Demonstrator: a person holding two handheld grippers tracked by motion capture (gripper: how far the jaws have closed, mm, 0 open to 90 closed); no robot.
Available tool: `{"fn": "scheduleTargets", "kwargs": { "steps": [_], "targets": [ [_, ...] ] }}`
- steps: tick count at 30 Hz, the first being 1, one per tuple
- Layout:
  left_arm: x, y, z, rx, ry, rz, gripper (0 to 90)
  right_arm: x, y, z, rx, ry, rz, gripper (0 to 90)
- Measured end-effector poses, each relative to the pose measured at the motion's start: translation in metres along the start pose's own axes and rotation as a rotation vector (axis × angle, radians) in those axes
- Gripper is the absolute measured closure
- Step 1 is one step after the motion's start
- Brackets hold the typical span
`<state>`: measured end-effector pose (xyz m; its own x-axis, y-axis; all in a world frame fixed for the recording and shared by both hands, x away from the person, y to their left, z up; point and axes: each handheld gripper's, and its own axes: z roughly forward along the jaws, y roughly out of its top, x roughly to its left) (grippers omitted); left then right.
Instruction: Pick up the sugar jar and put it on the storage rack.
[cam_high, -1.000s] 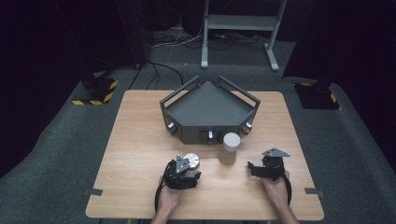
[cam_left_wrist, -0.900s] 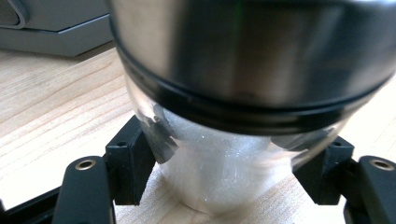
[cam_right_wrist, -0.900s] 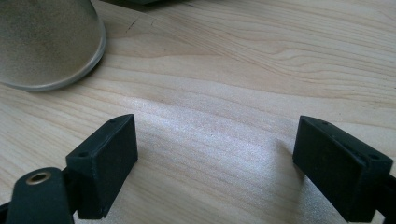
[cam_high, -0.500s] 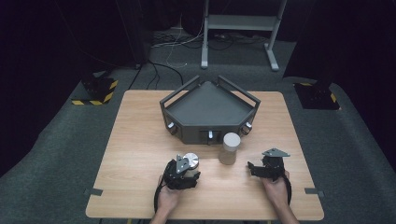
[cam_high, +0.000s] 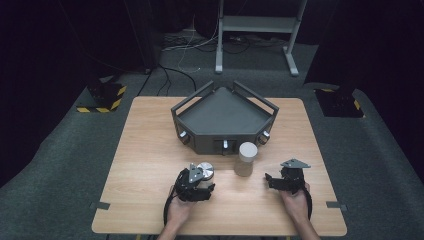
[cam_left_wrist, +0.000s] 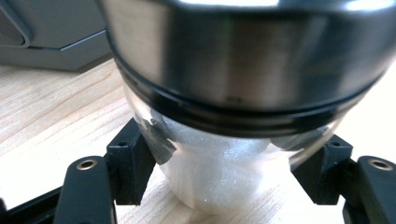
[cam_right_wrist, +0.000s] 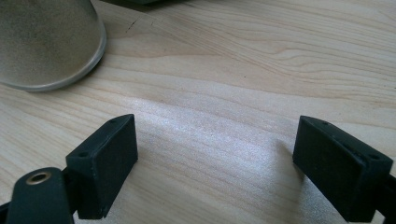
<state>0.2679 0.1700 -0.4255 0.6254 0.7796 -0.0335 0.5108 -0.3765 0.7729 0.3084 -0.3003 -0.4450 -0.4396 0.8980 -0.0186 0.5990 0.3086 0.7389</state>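
A small clear glass jar (cam_left_wrist: 219, 172) with a steel lid (cam_left_wrist: 243, 51) stands on the wooden table (cam_high: 150, 165). My left gripper (cam_left_wrist: 229, 172) is shut on its glass body just under the lid, a pad pressed on either side. From above, the jar's shiny lid (cam_high: 205, 170) shows at the tip of my left gripper (cam_high: 200, 177) near the table's front. A frosted beige tumbler (cam_high: 246, 158) stands to its right. My right gripper (cam_high: 274, 181) rests open right of the tumbler. Between its spread jaws is bare wood (cam_right_wrist: 217, 158), and the tumbler's base (cam_right_wrist: 46, 42) lies at the upper left.
A dark three-cornered tray (cam_high: 220, 141) with rail handles and front knobs sits at the middle back of the table. Black-and-yellow striped blocks (cam_high: 102, 97) lie on the grey floor to the left, and a metal stand (cam_high: 260, 25) is behind the table.
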Motion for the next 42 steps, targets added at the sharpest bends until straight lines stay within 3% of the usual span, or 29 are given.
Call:
{"fn": "scheduleTargets", "kwargs": {
  "steps": [31,42],
  "targets": [
    [0.014,0.048,-0.02,-0.007,-0.058,0.023,30.9,0.0,0.0,0.0,0.0,0.0,0.0,13.4],
    [0.022,0.075,-0.03,-0.013,-0.074,0.031,30.9,0.0,0.0,0.0,0.0,0.0,0.0,13.4]
  ]
}}
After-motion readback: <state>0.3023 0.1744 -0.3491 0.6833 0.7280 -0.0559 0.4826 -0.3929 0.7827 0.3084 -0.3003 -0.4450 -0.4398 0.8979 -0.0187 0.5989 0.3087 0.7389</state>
